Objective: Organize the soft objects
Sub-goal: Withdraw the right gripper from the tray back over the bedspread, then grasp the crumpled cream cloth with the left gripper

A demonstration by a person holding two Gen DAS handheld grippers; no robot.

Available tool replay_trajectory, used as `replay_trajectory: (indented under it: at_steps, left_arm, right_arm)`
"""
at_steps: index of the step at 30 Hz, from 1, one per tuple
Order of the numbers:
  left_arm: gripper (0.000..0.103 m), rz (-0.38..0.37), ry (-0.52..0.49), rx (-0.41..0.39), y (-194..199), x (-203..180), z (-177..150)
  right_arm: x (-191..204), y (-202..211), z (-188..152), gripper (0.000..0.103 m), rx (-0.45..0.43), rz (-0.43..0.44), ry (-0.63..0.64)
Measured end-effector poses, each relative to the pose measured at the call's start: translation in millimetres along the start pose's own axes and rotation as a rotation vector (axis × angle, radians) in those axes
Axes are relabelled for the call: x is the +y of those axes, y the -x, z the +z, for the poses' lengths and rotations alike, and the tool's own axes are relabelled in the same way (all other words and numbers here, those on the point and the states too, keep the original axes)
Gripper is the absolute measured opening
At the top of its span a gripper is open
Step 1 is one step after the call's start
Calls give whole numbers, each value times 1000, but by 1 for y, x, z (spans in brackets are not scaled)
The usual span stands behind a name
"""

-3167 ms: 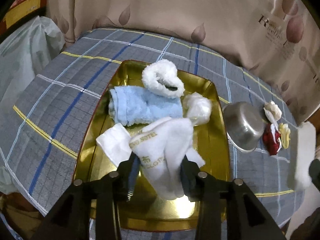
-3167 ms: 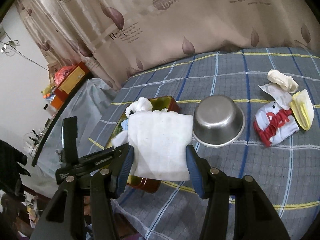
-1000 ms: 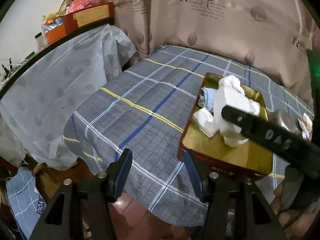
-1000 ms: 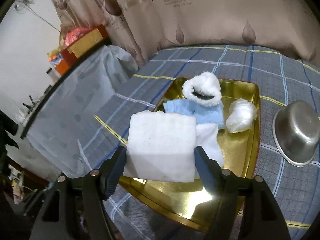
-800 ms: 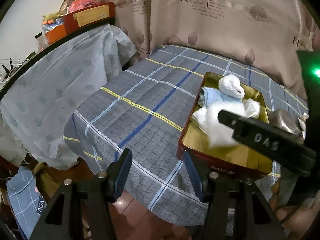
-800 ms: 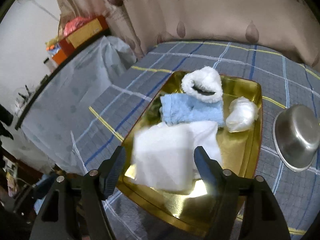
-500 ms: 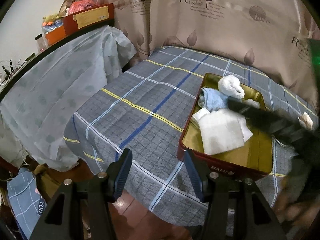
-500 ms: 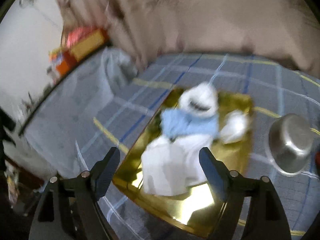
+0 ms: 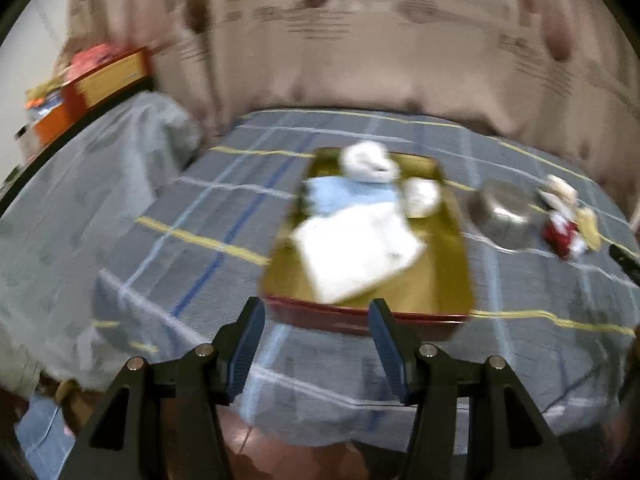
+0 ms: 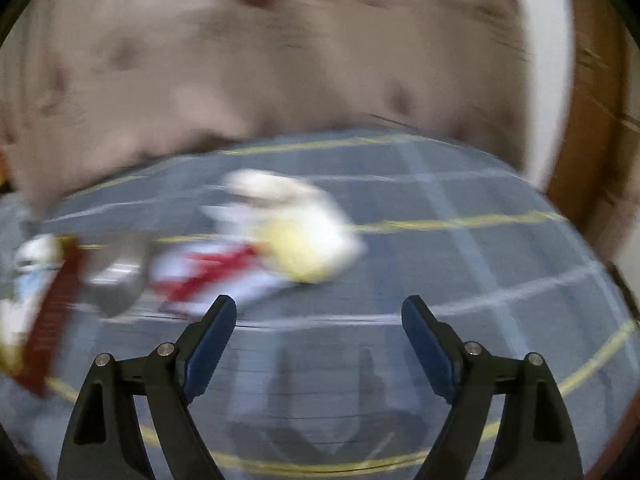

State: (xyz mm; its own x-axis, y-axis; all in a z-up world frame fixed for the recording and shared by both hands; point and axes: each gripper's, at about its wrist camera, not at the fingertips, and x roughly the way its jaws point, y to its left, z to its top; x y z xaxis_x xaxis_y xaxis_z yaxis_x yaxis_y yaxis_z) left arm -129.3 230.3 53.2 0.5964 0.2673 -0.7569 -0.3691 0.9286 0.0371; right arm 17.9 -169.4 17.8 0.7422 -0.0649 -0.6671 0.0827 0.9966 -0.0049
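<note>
Both views motion-blurred. Left gripper [image 9: 316, 344] gapes wide, empty, low centre. Soft white folded cloth [image 9: 356, 248] lies mid-frame inside shallow gold metal tray [image 9: 448, 284], likely the collecting spot. Right gripper [image 10: 318, 340] spread wide, empty, aimed toward loose red-white-yellow fabric heap [image 10: 276, 248], probably next.

Open cloth on the near side, clutter toward the middle

In front of the left gripper [image 9: 316, 320], whose jaws stand apart with nothing between them, a strip of bare tablecloth [image 9: 168, 240] runs up to the tray [image 9: 452, 240], whose red front wall bars a low approach; a white cloth [image 9: 356, 248] fills its middle. The bowl [image 9: 502, 212] stands just right of the tray, with small soft things [image 9: 564, 224] beyond it. The right gripper [image 10: 320, 314] (both views are blurred) has bare cloth below and to its right; the red and yellow pile [image 10: 272, 252] lies ahead-left.
</note>
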Motion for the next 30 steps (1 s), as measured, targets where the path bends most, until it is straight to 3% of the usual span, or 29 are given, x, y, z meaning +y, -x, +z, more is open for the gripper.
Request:
replay_trajectory:
  at_steps: [4,7,11,15,17,23,30]
  left_arm:
    - [55,-133,-84,26,0,-38,11]
    - [55,-244,-129,68,-6,-71,25]
    - [55,-411,-167,139,-16,-115,55]
    - [55,-624,-161,242,-35,-172,100]
    - [55,-680,-163,288,-51,-205,122]
    - [55,-801,-122,444,-111,-290,166]
    - [55,-823,3,614,-188,-340,181]
  right_arm:
    - [-53,-20,-7,83,29,-71,-53]
    - [-68,-30,-11,83,68,-60,-103]
    - [-68,-36,-12,83,90,-20,-102]
    - [-54,-35,-17,83,96,-9,-44]
    - [-55,-34,-18,83,93,11,-44]
    - [-57,-36,-17,83,96,62,-54]
    - [-58,-37,-16,83,94,128,-60]
